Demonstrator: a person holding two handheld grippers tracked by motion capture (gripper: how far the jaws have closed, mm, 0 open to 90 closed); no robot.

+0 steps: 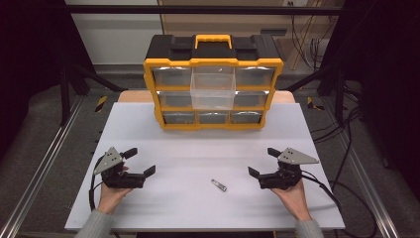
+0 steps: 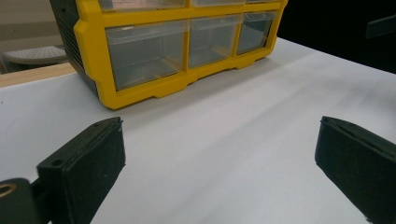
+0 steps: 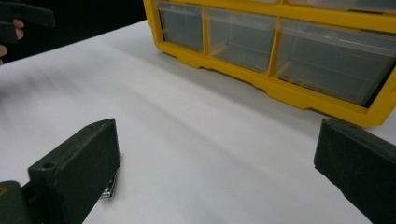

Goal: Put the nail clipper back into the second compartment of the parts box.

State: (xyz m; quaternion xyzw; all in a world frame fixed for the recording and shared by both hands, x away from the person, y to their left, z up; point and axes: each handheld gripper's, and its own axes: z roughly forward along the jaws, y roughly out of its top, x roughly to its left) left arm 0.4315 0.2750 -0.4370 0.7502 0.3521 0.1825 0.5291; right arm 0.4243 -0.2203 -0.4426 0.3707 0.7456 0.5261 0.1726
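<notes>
with both the left gripper [image 1: 141, 162] and right gripper [image 1: 261, 162] wide open and empty, the small metal piece [image 1: 219, 185] lies flat on the white worktop [image 1: 198, 148] between them, nearer the right, so a shallow pinch could skid it away

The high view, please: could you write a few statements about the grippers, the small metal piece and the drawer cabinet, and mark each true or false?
1. Both the left gripper and the right gripper are open. True.
2. The small metal piece is clamped in the right gripper. False: it lies free on the white table, between the grippers.
3. One drawer of the yellow cabinet is pulled out. True.
4. The metal piece lies nearer the left gripper. False: nearer the right.
</notes>
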